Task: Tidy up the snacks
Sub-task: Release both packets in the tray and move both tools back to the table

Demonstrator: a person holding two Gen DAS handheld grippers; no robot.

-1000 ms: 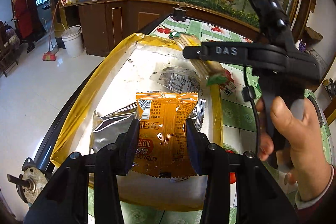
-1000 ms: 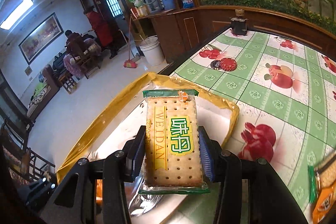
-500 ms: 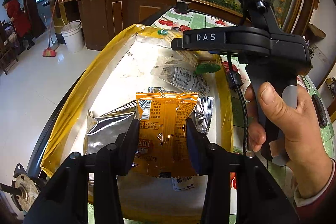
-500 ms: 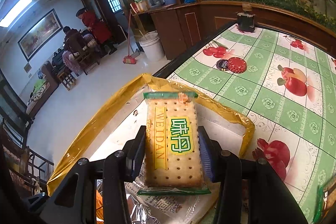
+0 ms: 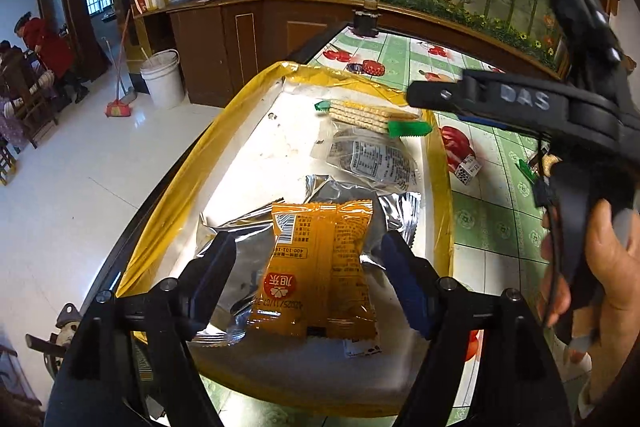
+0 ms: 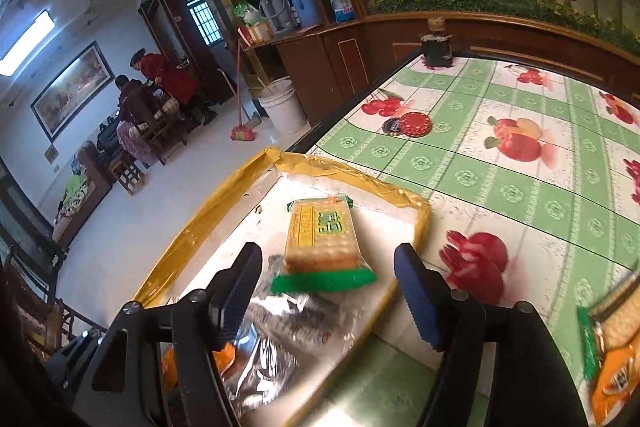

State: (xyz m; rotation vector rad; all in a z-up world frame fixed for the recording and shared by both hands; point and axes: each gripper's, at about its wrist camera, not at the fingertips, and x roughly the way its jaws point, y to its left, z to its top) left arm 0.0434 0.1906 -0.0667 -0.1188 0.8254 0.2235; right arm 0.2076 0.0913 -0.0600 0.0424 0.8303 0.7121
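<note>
A white box with a yellow taped rim (image 5: 224, 147) (image 6: 200, 227) sits at the table's left edge. Inside it an orange snack packet (image 5: 320, 267) lies on silver foil packets (image 5: 240, 239). My left gripper (image 5: 308, 275) straddles the orange packet, its jaws opening and its pads clear of the wrapper. A cracker packet with green ends (image 5: 368, 115) (image 6: 320, 239) lies at the box's far end, partly on a clear packet (image 5: 372, 159). My right gripper (image 6: 328, 287) hovers just behind it, jaws opening and not touching it.
A green fruit-print cloth (image 6: 500, 187) covers the table to the right of the box. On it stand a red round lid (image 6: 414, 125) and a dark jar (image 6: 436, 47). More snack packets (image 6: 612, 367) lie at the lower right. A white bucket (image 5: 162, 79) stands on the floor to the left.
Both grippers have spread their jaws. The orange packet now rests loose on the foil packets. The cracker packet has dropped into the box's far end, and the right gripper has drawn back from it.
</note>
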